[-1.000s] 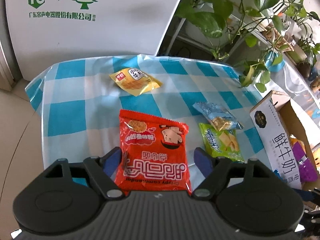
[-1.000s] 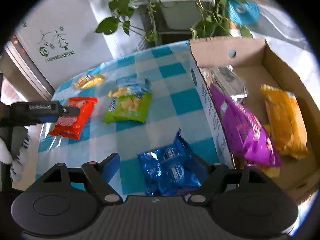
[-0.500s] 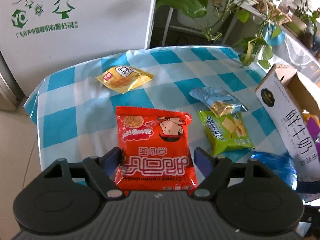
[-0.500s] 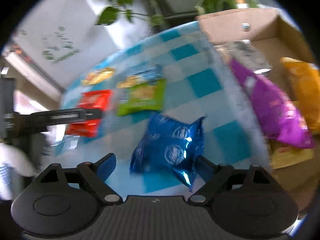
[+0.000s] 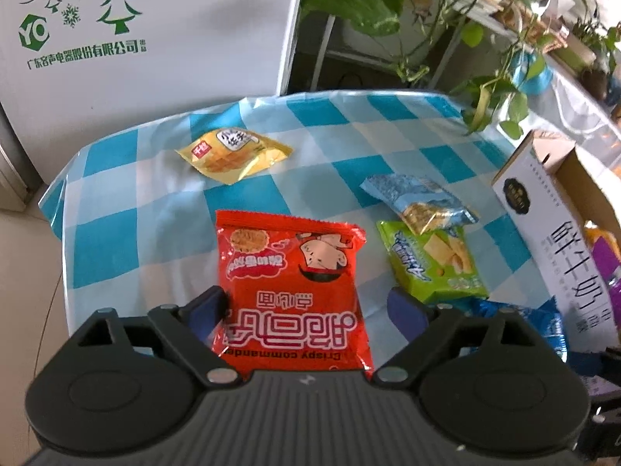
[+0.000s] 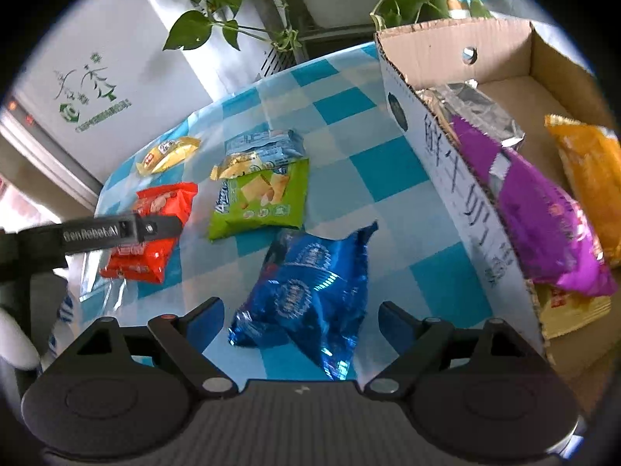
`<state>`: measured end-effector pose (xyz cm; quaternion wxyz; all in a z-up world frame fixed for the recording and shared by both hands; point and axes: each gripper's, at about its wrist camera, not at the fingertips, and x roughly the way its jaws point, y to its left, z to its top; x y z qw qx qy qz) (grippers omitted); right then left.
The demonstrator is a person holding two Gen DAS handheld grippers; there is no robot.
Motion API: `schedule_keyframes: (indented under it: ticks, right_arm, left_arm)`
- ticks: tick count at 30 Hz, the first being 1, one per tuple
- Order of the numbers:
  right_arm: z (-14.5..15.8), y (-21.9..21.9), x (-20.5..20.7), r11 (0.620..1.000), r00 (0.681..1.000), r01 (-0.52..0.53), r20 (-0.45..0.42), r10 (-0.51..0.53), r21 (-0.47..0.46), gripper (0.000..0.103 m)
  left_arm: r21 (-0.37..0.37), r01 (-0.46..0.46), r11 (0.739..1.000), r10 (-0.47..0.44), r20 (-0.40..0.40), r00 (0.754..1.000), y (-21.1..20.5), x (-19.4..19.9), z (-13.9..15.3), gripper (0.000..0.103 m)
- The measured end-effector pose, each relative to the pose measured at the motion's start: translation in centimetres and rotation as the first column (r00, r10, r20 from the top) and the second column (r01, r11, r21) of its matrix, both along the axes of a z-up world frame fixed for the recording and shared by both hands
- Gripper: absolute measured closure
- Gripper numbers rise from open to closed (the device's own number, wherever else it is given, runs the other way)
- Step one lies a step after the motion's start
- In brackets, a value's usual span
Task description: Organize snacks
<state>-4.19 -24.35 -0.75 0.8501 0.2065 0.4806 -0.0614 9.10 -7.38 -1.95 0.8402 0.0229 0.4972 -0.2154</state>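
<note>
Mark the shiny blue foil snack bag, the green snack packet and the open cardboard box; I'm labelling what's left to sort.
shiny blue foil snack bag [image 6: 310,287], right wrist view, bag's middle
green snack packet [image 6: 260,202], right wrist view, packet's printed front
open cardboard box [image 6: 434,143], right wrist view, white printed outer wall

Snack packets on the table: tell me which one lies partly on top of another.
The light blue packet. Its lower end overlaps the top edge of the green packet; the red, yellow and dark blue packets each lie apart on the cloth.
</note>
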Motion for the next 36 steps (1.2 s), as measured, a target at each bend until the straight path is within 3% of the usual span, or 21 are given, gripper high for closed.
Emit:
schedule_keyframes:
  ticks: [6,10,19,23,26,28,29,30,36]
  right_arm:
    - [-1.1,0.6,1.0,0.999,0.999,0.041,-0.027,-0.041,-0.017,0.01]
    - [-1.5,1.5,1.4,0.997,0.999,0.027,-0.031,-0.029,-0.067,0.004]
    - [-1.7,2.3,1.6,0.991,0.999,0.008,-0.037,-0.013,-0.135,0.005]
    - [-1.6,2.6,1.7,0.985,0.999,-0.003,-0.04,-0.005,-0.174,0.013]
    - [-1.4,2.5,1.6,0.979,0.999,-0.007,-0.037,-0.001,-0.202,0.022]
    - [-1.4,2.3,1.6,0.98,0.999,-0.005,-0.033,-0.002,-0.199,0.024]
    - [-1.4,2.2,1.5,0.981,0.999,0.0,-0.031,-0.006,-0.194,0.026]
    - [-1.3,2.1,1.5,0.982,1.0,0.003,-0.029,-0.009,-0.19,0.028]
    - [-0.8,1.7,1.2,0.983,1.0,0.012,-0.012,-0.015,-0.181,0.031]
  left_arm:
    - [0.084,0.041,0.996,-0.042,0.012,0.999,-1.3,-0.3,-1.1,0.001]
    - [0.154,0.067,0.986,-0.073,0.036,0.997,-2.3,-0.7,-1.5,0.0]
    - [0.146,0.05,0.988,-0.055,0.029,0.998,-2.2,-0.5,-1.5,0.0]
    - [0.148,0.051,0.988,-0.056,0.028,0.998,-2.2,-0.5,-1.5,0.0]
    - [0.145,0.045,0.988,-0.05,0.03,0.998,-2.2,-0.7,-1.3,0.005]
    - [0.136,0.044,0.99,-0.05,0.046,0.998,-2.1,-0.9,-1.0,0.015]
    - [0.132,0.044,0.99,-0.052,0.058,0.997,-2.0,-0.9,-0.8,0.028]
    - [0.128,0.047,0.991,-0.056,0.066,0.996,-1.9,-1.0,-0.6,0.034]
    - [0.081,0.004,0.997,-0.011,0.09,0.996,-0.7,-1.5,0.3,0.035]
